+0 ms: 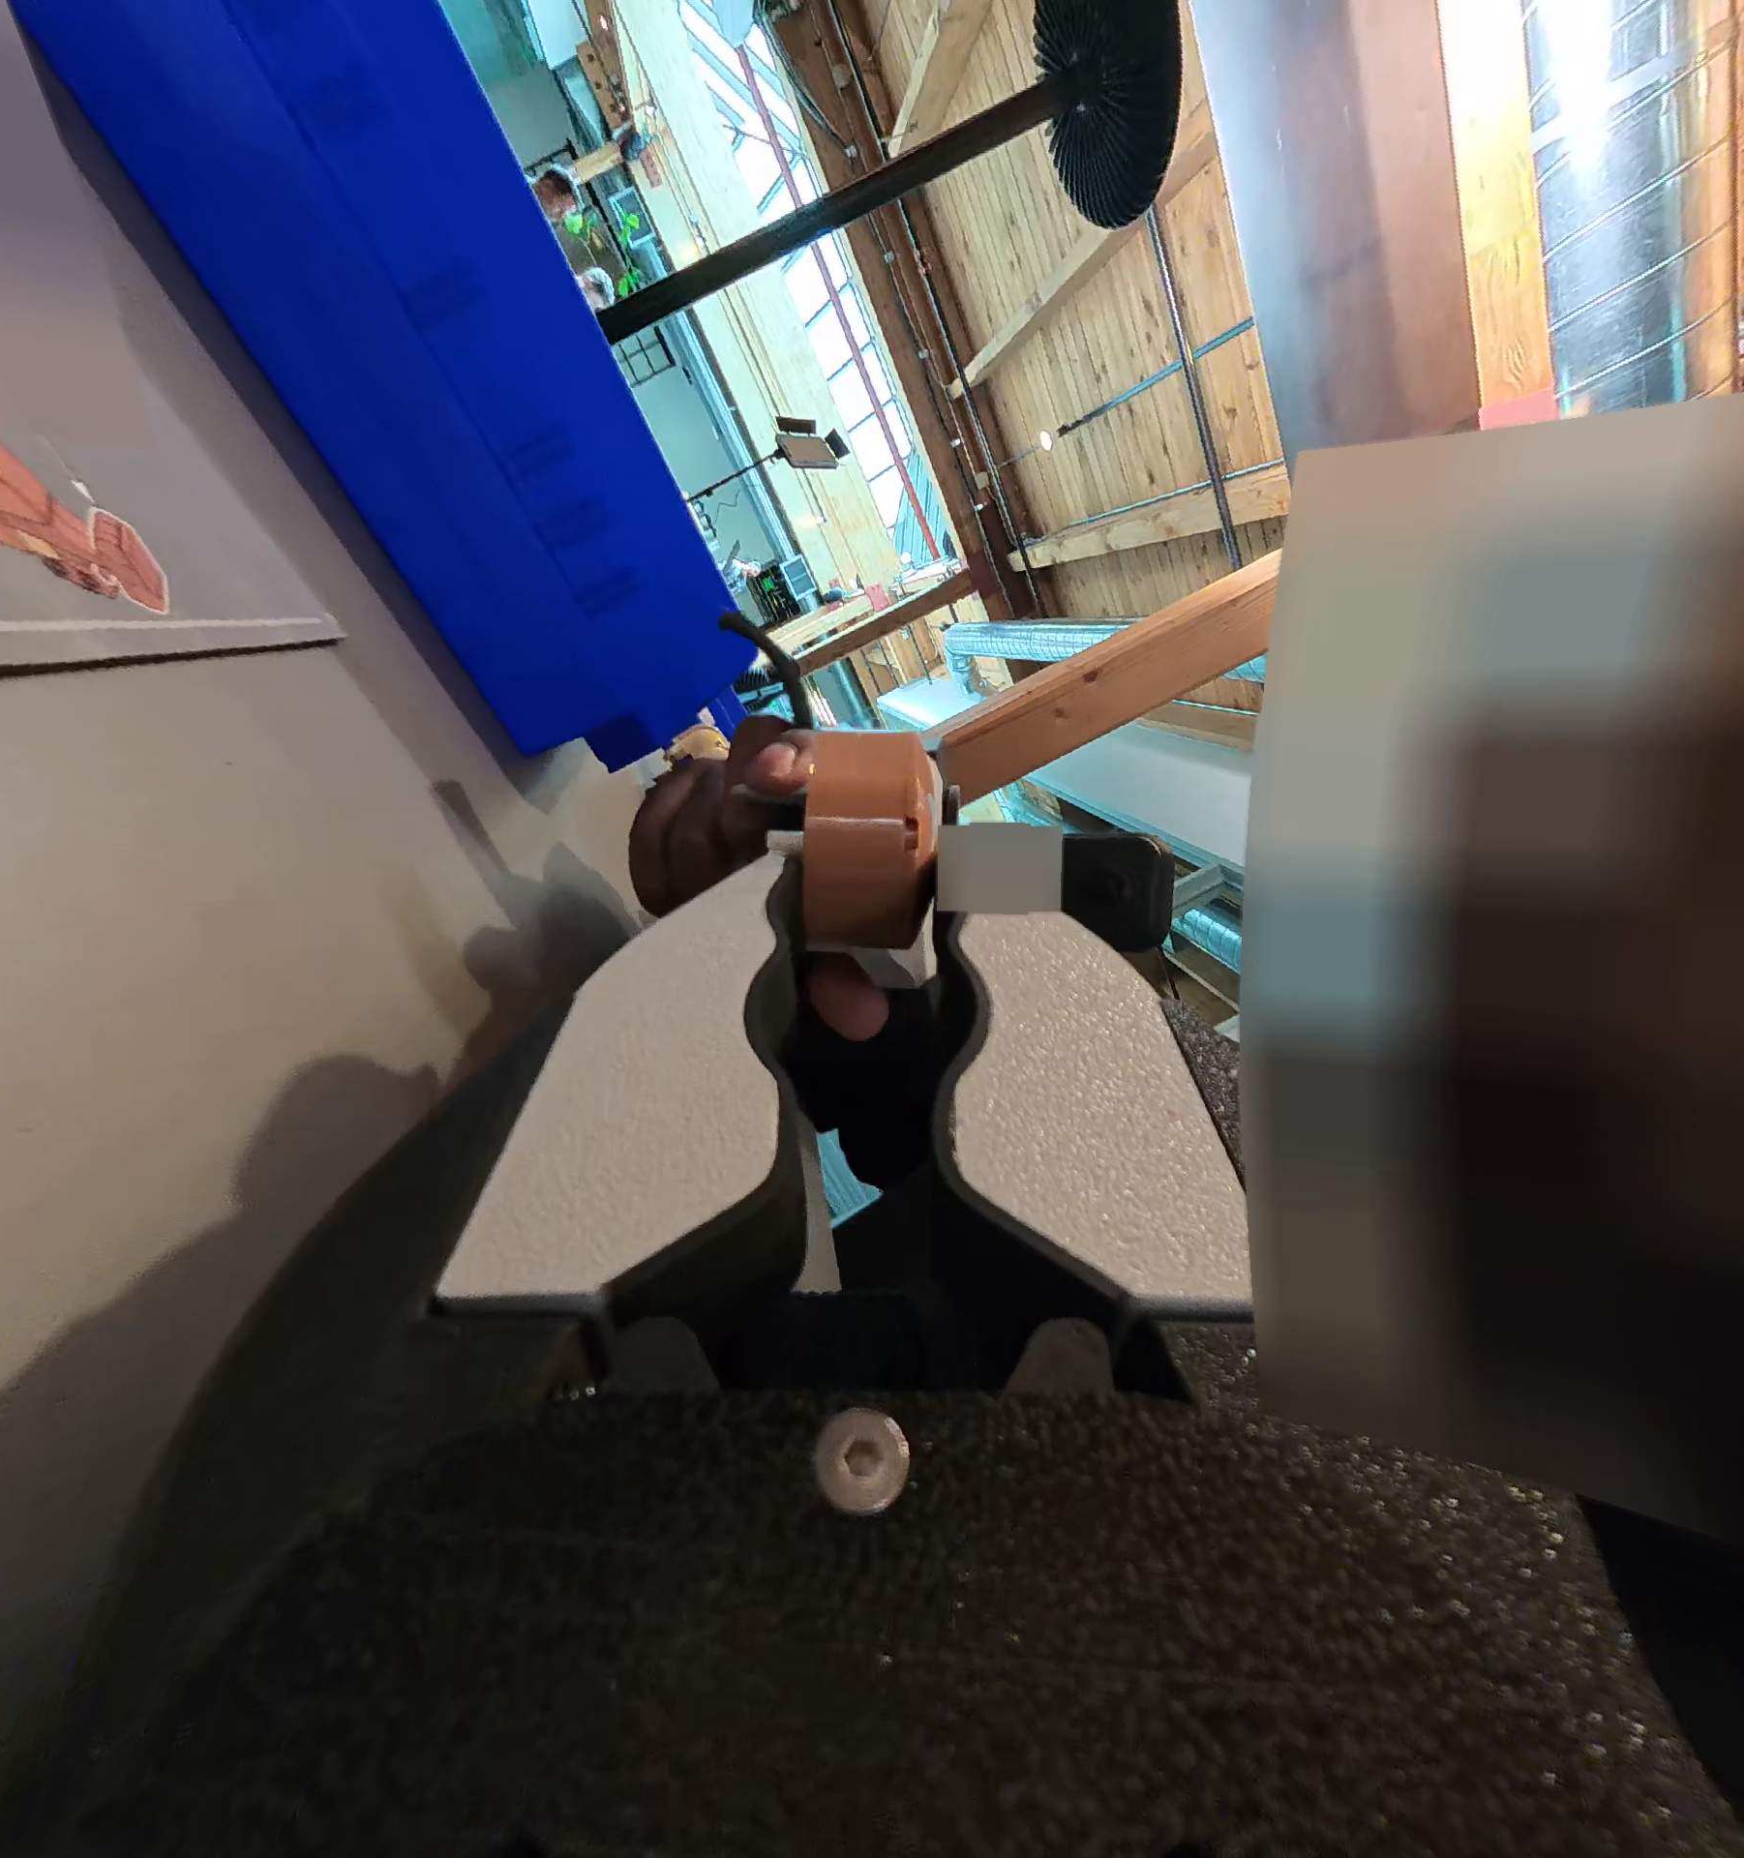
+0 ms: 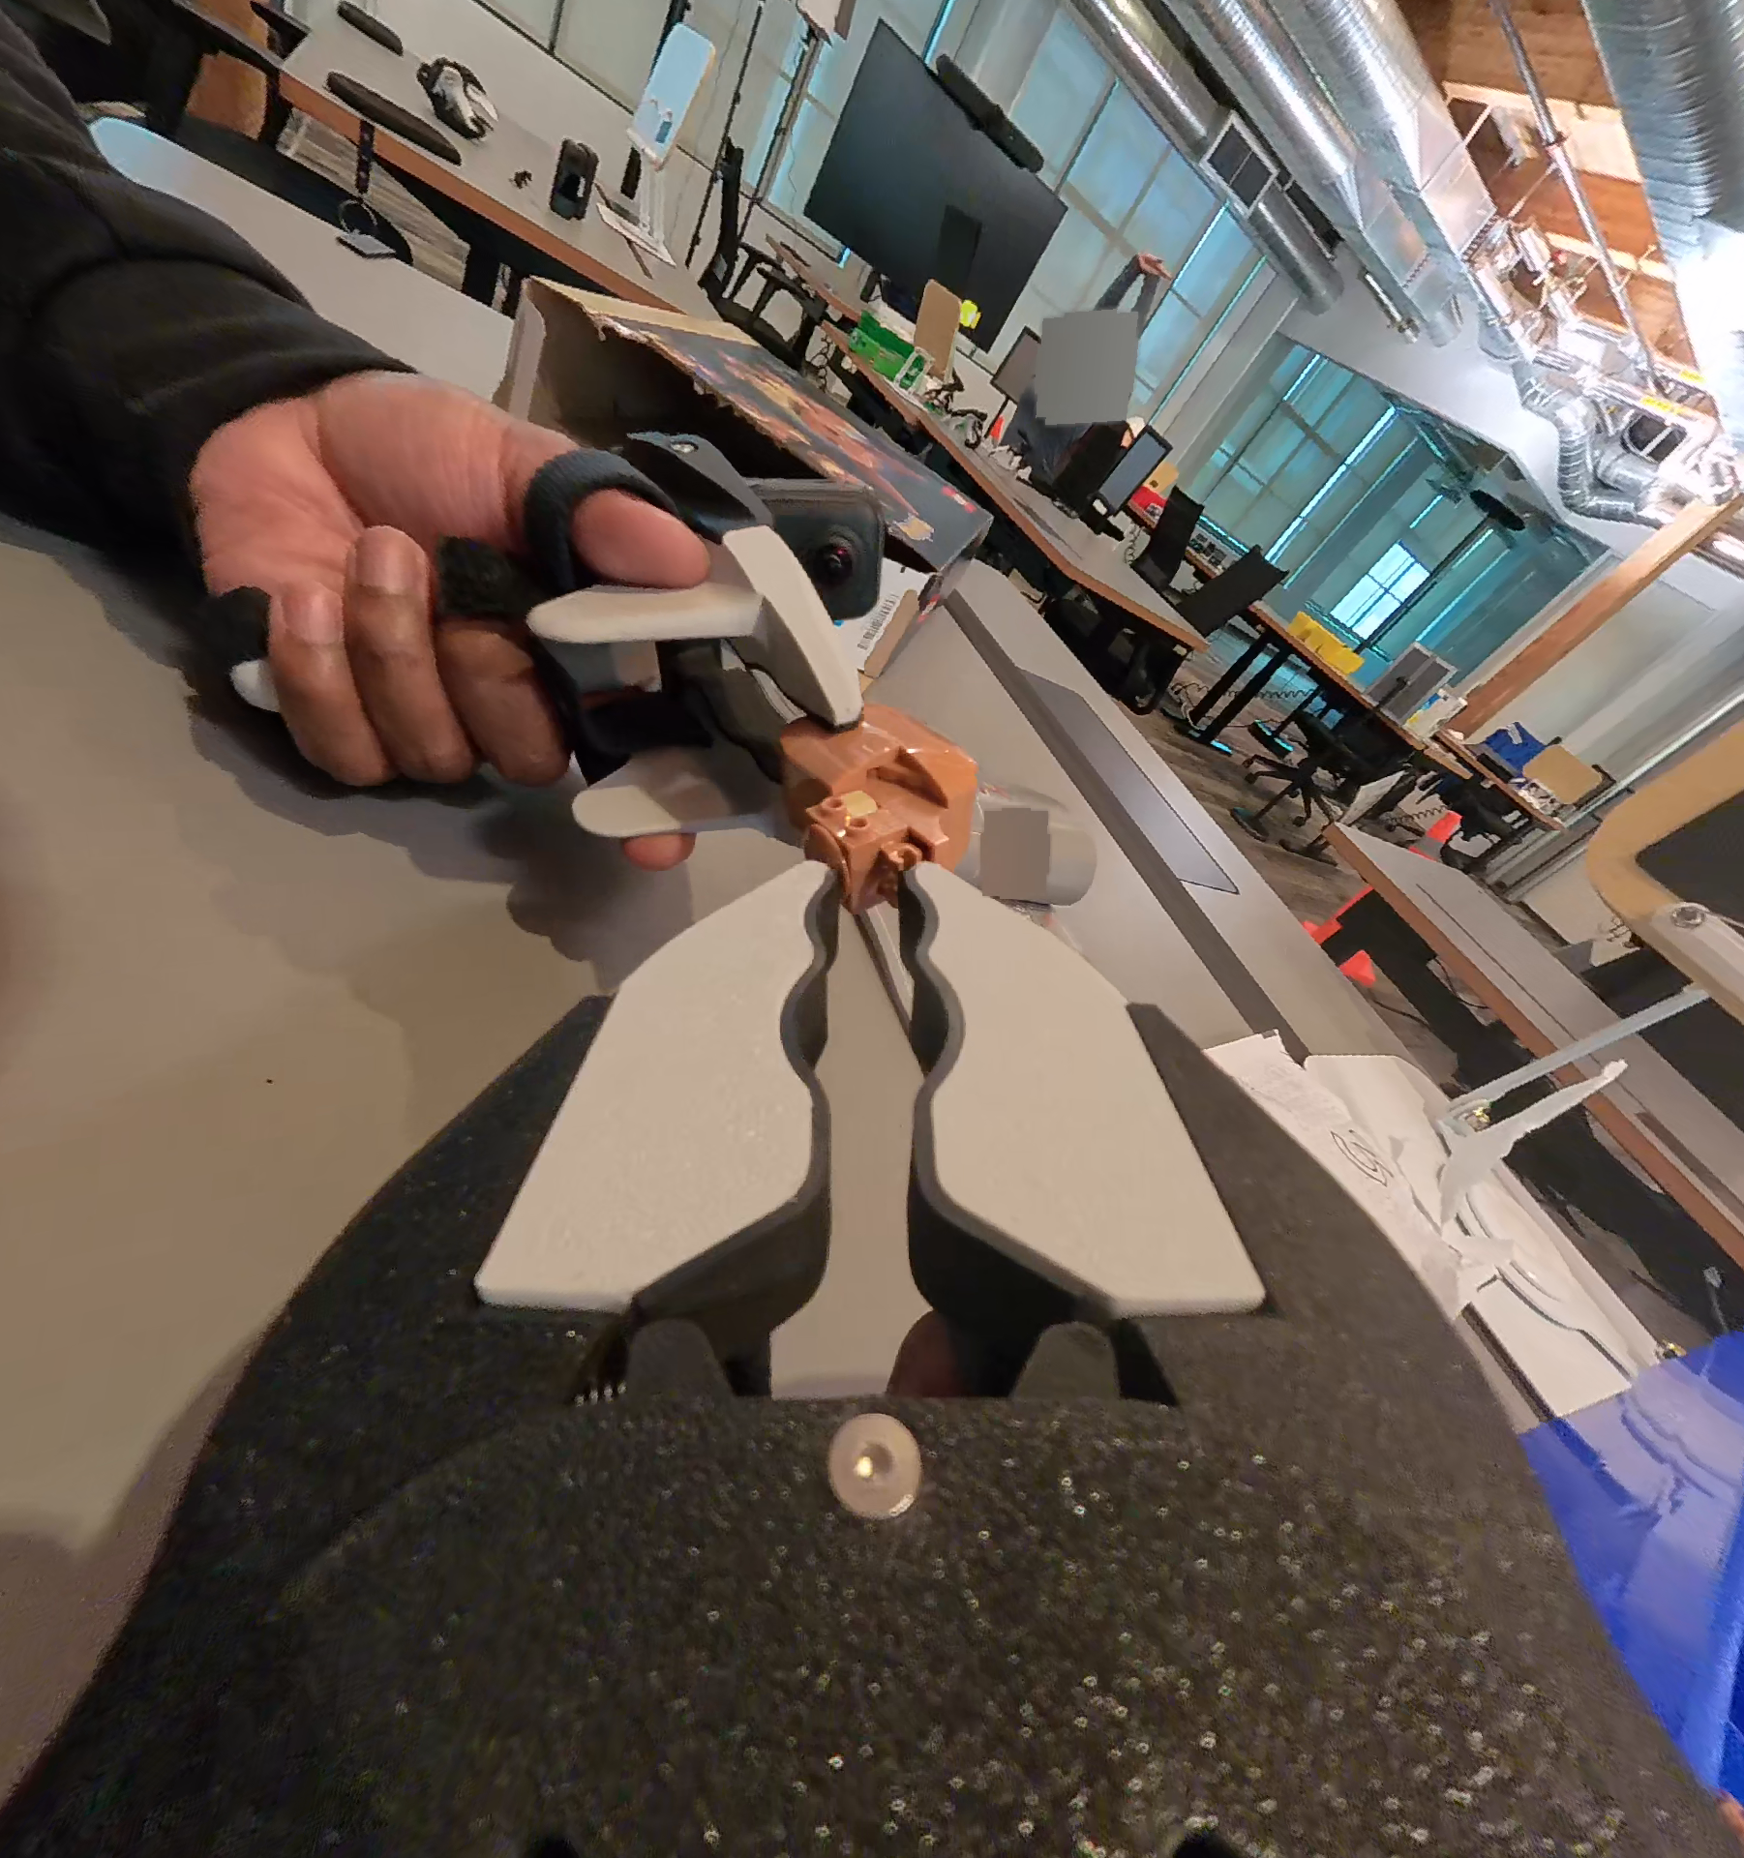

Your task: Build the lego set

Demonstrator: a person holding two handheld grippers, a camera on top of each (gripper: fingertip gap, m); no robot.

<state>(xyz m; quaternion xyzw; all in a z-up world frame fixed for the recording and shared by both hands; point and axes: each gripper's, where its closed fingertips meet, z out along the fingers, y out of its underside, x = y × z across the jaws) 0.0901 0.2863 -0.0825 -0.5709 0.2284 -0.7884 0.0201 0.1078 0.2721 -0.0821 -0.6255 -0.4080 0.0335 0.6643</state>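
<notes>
Both grippers, left [image 1: 863, 925] and right [image 2: 873, 885], clamp 1 brown brick model [image 2: 878, 794] above grey table [image 2: 194, 1005]

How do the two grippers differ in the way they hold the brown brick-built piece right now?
The left gripper clamps the wide body of the brown brick-built piece; the right gripper pinches only a small studded knob at the piece's near end. The left gripper's fingers stand wider apart; the right's fingers are nearly together. Both hold the same piece above the grey table.
</notes>
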